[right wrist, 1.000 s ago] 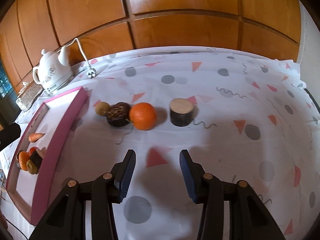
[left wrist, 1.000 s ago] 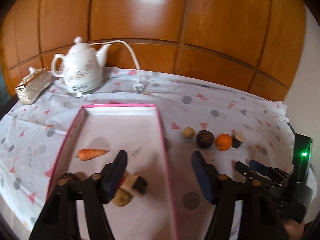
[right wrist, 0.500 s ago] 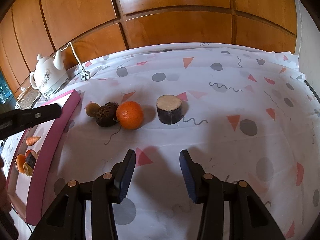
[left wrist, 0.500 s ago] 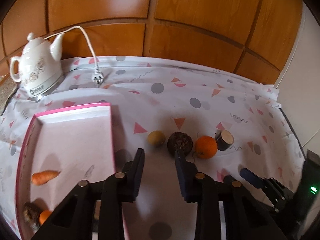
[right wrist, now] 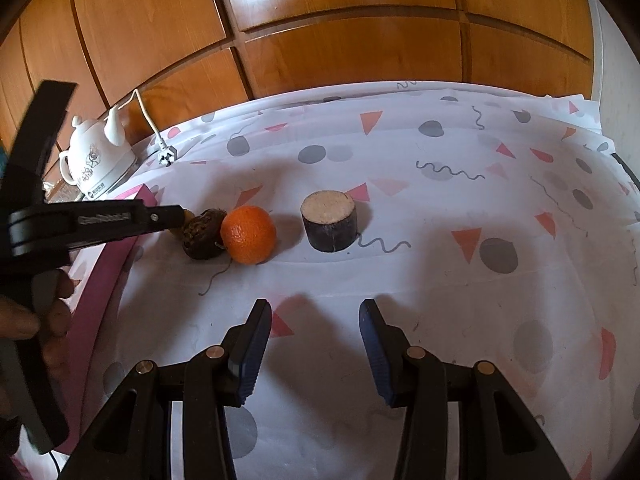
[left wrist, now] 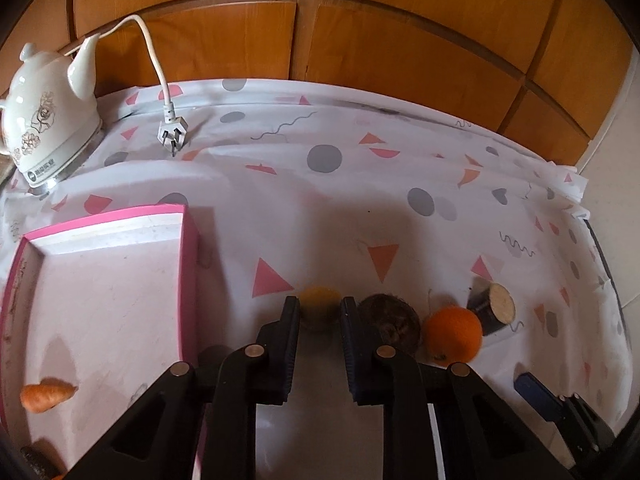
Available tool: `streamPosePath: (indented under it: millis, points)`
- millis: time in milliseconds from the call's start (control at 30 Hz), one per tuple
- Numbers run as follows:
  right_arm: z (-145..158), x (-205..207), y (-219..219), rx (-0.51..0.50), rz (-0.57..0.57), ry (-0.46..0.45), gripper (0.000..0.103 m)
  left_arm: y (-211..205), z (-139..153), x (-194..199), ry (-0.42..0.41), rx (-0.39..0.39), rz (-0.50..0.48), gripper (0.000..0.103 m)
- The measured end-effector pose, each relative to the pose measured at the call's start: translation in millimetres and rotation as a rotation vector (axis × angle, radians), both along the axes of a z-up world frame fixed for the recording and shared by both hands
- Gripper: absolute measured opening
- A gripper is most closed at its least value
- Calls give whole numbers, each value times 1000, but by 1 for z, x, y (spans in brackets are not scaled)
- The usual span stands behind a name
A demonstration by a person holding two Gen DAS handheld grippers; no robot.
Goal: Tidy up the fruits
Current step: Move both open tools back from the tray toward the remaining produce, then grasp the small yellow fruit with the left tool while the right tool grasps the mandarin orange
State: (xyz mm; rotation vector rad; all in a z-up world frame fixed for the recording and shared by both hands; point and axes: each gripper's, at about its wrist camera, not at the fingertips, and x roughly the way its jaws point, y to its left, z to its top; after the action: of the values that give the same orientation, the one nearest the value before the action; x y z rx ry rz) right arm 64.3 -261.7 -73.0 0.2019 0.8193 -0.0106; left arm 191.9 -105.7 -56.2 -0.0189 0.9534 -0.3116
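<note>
Left wrist view shows our left gripper (left wrist: 319, 312) clenched on the small yellow-brown fruit (left wrist: 320, 306), which sits between its pads at the left end of the row on the tablecloth (left wrist: 320, 208). Beside that fruit, toward 3 o'clock, lie the dark wrinkled fruit (left wrist: 390, 318), the orange (left wrist: 454, 334) and the dark cut cylinder (left wrist: 494, 308). At 9 o'clock the pink tray (left wrist: 186, 264) already holds a carrot (left wrist: 46, 396) and a few pieces at its near edge, too cropped to name. So we judge the sorting part done, with four items left. In the right wrist view our right gripper (right wrist: 314, 344) hangs released and empty, the row at its 11 o'clock.
</note>
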Motion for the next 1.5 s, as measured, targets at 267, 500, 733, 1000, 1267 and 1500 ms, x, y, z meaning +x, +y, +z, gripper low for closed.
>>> streamPosePath:
  millis: [267, 500, 733, 1000, 1267, 1500]
  points:
    - [7, 10, 2, 24, 29, -16, 46, -2, -6, 13, 29, -53, 1, 29]
    - [11, 25, 16, 28, 94, -25, 46, -2, -4, 4, 16, -66, -19, 25]
    - [6, 43, 24, 15, 118, -4, 51, 5, 7, -13, -16, -58, 0, 25]
    - [3, 58, 29, 0, 126, 12, 52, 6, 16, -58, -70, -30, 19, 25]
    - [8, 46, 22, 14, 138, -11, 34, -4, 6, -94, -70, -28, -15, 25]
    - [12, 11, 5, -4, 117, -7, 34, -6, -8, -113, -85, -31, -12, 25]
